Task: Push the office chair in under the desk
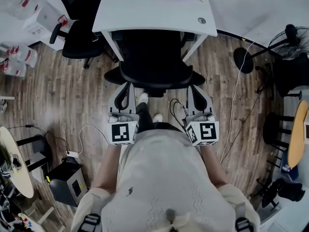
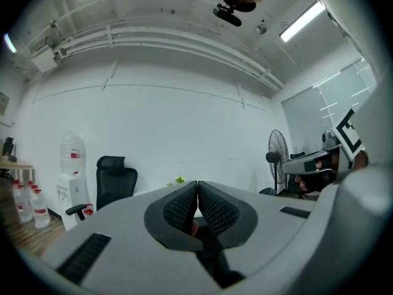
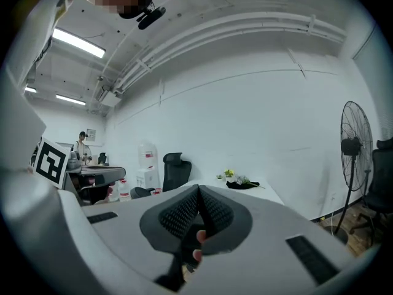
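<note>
Grey left claw (image 1: pixel 127 87), right claw (image 1: pixel 193 88): shut, level, behind office chair (image 1: pixel 154 57).

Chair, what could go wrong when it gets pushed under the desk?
The chair looks wide, so its armrests could bump the legs of the desk. The black cable by the person's feet could trip them or snag the chair.

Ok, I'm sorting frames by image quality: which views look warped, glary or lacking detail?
Head view: bent at the edges, white rectangular desk washed out, black office chair nearly featureless. Left gripper view: strong fisheye, black corners, long ceiling light blown out. Right gripper view: same fisheye, ceiling light strip glaring.
</note>
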The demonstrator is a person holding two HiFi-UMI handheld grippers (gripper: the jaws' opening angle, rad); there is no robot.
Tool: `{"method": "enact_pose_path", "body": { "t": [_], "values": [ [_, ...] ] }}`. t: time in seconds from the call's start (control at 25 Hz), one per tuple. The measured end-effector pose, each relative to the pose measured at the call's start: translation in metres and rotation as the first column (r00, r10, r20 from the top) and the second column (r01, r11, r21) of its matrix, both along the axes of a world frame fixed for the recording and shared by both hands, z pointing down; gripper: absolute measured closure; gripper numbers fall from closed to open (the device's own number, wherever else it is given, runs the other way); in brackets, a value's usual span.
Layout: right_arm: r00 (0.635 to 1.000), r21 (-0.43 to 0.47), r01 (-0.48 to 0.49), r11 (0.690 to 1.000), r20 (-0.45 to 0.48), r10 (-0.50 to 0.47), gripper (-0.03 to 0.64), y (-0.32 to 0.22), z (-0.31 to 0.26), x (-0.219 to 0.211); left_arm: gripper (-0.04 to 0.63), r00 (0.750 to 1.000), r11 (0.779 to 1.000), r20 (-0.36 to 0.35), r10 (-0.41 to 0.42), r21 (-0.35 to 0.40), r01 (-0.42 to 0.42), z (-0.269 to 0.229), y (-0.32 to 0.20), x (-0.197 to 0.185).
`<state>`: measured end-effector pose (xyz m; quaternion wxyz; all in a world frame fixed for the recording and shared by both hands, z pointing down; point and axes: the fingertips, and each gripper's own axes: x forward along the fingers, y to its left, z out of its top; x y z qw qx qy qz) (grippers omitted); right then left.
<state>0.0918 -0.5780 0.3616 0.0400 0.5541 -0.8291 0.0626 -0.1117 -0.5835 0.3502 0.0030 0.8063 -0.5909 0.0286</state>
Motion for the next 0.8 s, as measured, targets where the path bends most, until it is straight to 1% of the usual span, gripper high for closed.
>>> {"method": "enact_pose_path", "body": {
  "t": [0.08, 0.24, 0.32, 0.52, 0.64, 0.8],
  "values": [
    [1.000, 0.027, 0.002, 1.000, 0.005, -0.002, 0.607, -0.001, -0.014, 0.000, 0.572, 1.000, 1.000, 0.004, -0.002, 0.022, 0.002, -0.013, -0.001, 0.001],
    [1.000, 0.079, 0.020, 0.997, 0.003, -0.020, 0.607, -0.001, -0.038, -0.004, 0.572, 1.000, 1.000, -0.008, 0.001, 0.031, 0.000, -0.031, 0.000, 0.002],
    [0.999, 0.098, 0.032, 0.995, 0.009, -0.033, 0.607, 0.001, -0.049, -0.007, 0.572, 1.000, 0.999, -0.007, -0.004, 0.054, 0.005, -0.042, 0.001, 0.000],
    [0.999, 0.157, 0.045, 0.987, 0.010, -0.048, 0.607, 0.004, -0.075, -0.013, 0.572, 0.999, 0.993, -0.052, -0.015, 0.118, 0.021, -0.073, 0.002, -0.003],
    [0.999, 0.182, 0.045, 0.982, 0.007, -0.047, 0.607, 0.007, -0.087, -0.013, 0.572, 0.998, 0.989, -0.054, -0.007, 0.148, 0.015, -0.086, 0.005, 0.000],
    [0.999, 0.194, 0.038, 0.980, 0.003, -0.039, 0.608, 0.010, -0.098, -0.015, 0.572, 0.999, 0.987, -0.050, 0.011, 0.163, -0.003, -0.097, 0.010, -0.002]
  ]
}}
